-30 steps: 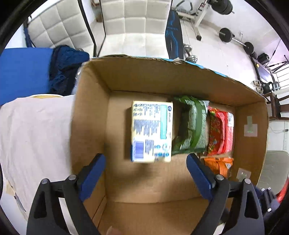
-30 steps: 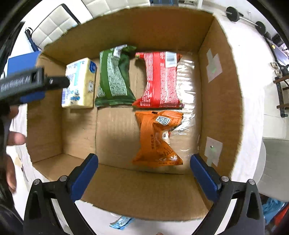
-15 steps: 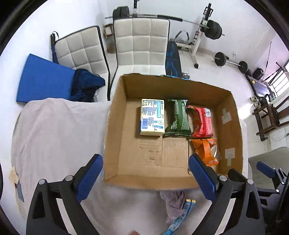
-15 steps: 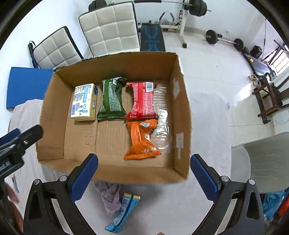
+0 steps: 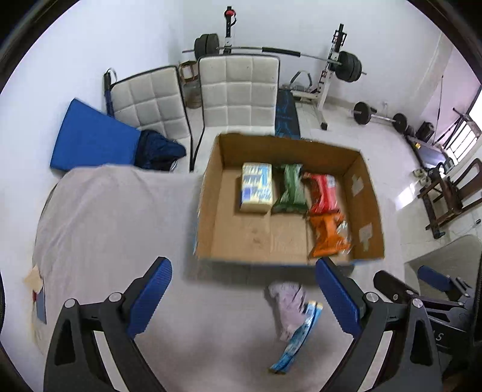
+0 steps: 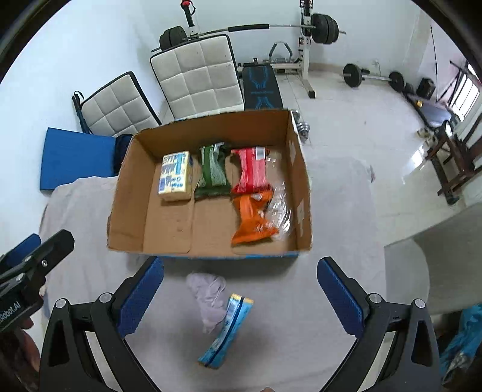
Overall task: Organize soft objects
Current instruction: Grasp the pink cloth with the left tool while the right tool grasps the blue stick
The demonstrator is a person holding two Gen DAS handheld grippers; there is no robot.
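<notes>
An open cardboard box [image 5: 208, 208] [image 6: 129, 184] stands on the cloth-covered table. Inside lie a pale yellow tissue pack [image 5: 256, 191] [image 6: 175, 175], a green packet [image 5: 290, 188] [image 6: 212, 173], a red packet [image 5: 322, 193] [image 6: 252, 173] and an orange packet [image 5: 327, 236] [image 6: 251, 221]. In front of the box lie a crumpled lilac cloth [image 5: 287, 304] [image 6: 208, 294] and a blue packet [image 5: 296, 339] [image 6: 226, 331]. My left gripper [image 5: 242, 301] is open and empty, above the table in front of the box. My right gripper [image 6: 239, 297] is open and empty, above the cloth and blue packet.
Two white padded chairs [image 5: 238, 96] [image 6: 197, 78] stand behind the table. A blue mat [image 5: 90, 141] leans at the left. Weight equipment [image 6: 304, 27] stands on the floor beyond. A grey chair [image 6: 436, 256] is at the right.
Both grippers have pulled up and back out of the box. The tissue pack stays in the box. The cloth and blue packet have come into view.
</notes>
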